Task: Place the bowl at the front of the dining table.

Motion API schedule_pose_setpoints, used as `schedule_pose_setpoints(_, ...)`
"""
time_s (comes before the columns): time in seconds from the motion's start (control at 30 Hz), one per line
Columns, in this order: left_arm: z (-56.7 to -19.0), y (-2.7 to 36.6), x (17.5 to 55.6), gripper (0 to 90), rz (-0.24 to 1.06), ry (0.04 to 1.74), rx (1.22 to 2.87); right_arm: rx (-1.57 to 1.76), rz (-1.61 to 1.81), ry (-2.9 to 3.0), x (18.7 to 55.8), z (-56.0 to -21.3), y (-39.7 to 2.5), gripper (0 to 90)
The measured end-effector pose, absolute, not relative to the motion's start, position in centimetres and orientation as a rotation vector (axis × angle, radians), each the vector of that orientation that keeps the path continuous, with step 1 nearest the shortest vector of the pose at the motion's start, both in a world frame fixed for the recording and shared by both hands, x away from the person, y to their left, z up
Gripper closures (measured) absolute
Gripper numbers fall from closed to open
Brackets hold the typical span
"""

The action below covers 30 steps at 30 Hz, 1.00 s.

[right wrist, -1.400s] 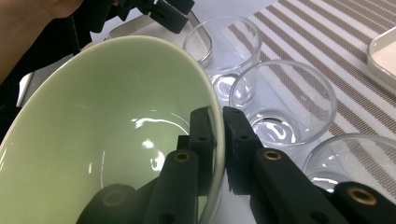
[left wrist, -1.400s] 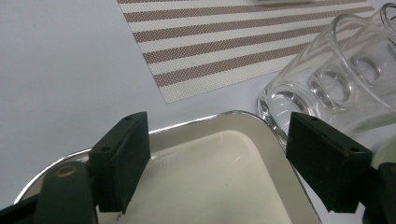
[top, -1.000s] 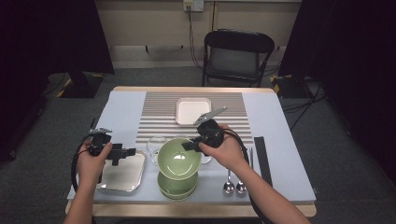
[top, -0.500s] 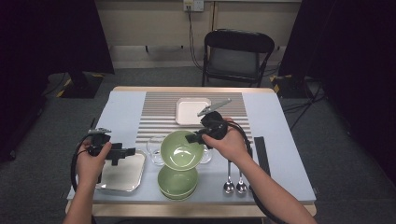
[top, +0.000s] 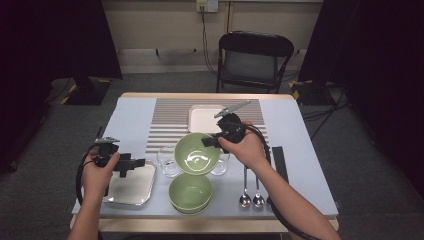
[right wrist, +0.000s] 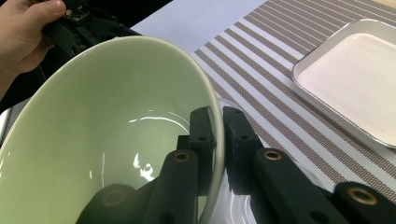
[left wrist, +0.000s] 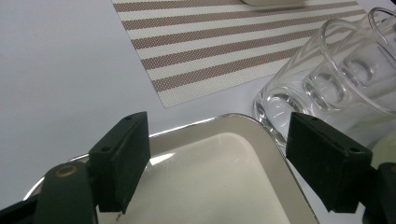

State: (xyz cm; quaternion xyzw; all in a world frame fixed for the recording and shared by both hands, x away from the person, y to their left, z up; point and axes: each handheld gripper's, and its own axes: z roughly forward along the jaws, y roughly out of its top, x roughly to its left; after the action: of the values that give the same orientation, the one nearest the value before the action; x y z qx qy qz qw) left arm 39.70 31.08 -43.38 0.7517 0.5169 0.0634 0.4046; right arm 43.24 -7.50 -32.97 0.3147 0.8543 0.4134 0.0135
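Above the tabletop, mid-front: my right gripper has the green bowl pinched by its rim, lifted clear of the second green bowl that sits near the front edge. In the right gripper view my fingers are closed on the rim, one pad inside the wall, one outside; bowl is tilted, mouth facing the camera. In the high view it hangs between the two clear glasses, over the front edge of the striped placemat. White square plate sits at the far side of that mat, just beyond the bowl.

Left gripper: fingers wide open, holding nothing, hovering over the right edge of the metal tray at front left. Left gripper view shows the tray rim between the pads, and a glass just past the tray corner.

Two spoons lie to the right of the lower bowl, side by side, bowls toward me.
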Motion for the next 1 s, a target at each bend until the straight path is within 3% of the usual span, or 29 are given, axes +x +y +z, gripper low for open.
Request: schedule_pose_setpoints(1.0,-43.6,31.0,39.7,22.0,0.16,1.306,1.906,1.088,1.272,2.604,45.3,-32.3,-7.1,83.3)
